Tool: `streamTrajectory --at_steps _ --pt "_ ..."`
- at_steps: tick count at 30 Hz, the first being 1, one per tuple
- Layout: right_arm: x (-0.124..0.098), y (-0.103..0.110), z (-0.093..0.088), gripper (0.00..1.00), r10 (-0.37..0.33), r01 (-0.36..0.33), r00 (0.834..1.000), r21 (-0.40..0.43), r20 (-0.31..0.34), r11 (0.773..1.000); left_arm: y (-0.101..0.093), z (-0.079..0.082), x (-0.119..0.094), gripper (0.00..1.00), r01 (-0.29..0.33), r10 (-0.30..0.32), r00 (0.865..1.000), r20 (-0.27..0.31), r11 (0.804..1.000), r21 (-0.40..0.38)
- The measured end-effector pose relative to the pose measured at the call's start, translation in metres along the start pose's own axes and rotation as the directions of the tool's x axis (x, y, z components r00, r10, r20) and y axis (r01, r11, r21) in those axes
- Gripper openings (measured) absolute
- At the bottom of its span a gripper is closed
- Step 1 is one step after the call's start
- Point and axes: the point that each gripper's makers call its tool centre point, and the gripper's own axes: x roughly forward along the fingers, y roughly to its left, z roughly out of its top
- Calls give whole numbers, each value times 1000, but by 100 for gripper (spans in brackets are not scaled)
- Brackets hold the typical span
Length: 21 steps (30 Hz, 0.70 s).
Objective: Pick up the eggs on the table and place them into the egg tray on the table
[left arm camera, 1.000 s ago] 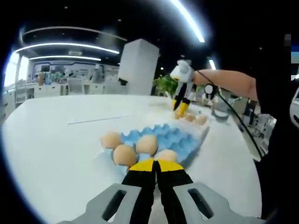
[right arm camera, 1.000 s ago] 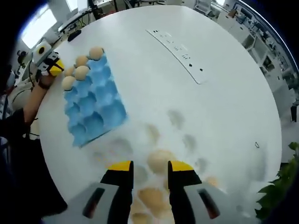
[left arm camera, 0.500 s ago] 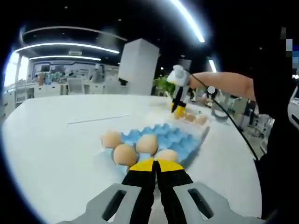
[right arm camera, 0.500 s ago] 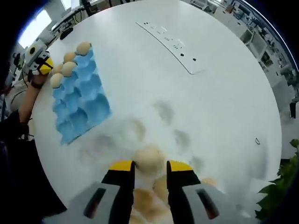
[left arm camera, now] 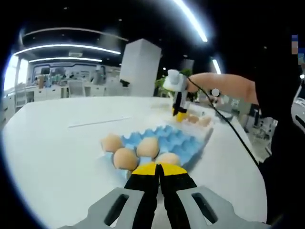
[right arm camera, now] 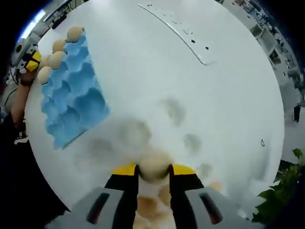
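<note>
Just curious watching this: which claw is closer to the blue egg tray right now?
Left. The left claw sits at the blue egg tray by its eggs; the right claw is off the tray's far end, around a loose egg.

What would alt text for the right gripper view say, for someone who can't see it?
The right gripper holds an egg between its yellow-tipped jaws above a round white table. To the left lies a blue egg tray with four eggs at its far end; more loose eggs lie beneath the gripper.

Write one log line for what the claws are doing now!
right claw: closing around egg | left claw: shut, empty | egg tray: four eggs
</note>
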Motion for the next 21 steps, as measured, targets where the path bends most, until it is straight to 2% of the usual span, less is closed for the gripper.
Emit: streamTrajectory --at_steps 2,3,5,9,21 --pt "1 1 0 27 -14 14 999 -9 -44 1000 0 1 -1 0 0 0 1000 3 1000 1" --pt "3 3 0 27 -17 15 994 -17 -109 1000 0 2 -1 0 2 -2 1000 9 1000 2" --pt "5 4 -1 27 22 -23 990 -6 -136 1000 1 3 -1 0 -1 1 1000 10 1000 6" --pt "6 4 -3 27 100 -99 986 15 -131 995 -1 3 -1 0 -2 2 1000 12 1000 11" --pt "7 4 -3 27 202 -202 978 15 -56 979 2 5 -2 0 -12 12 1000 19 1000 24"
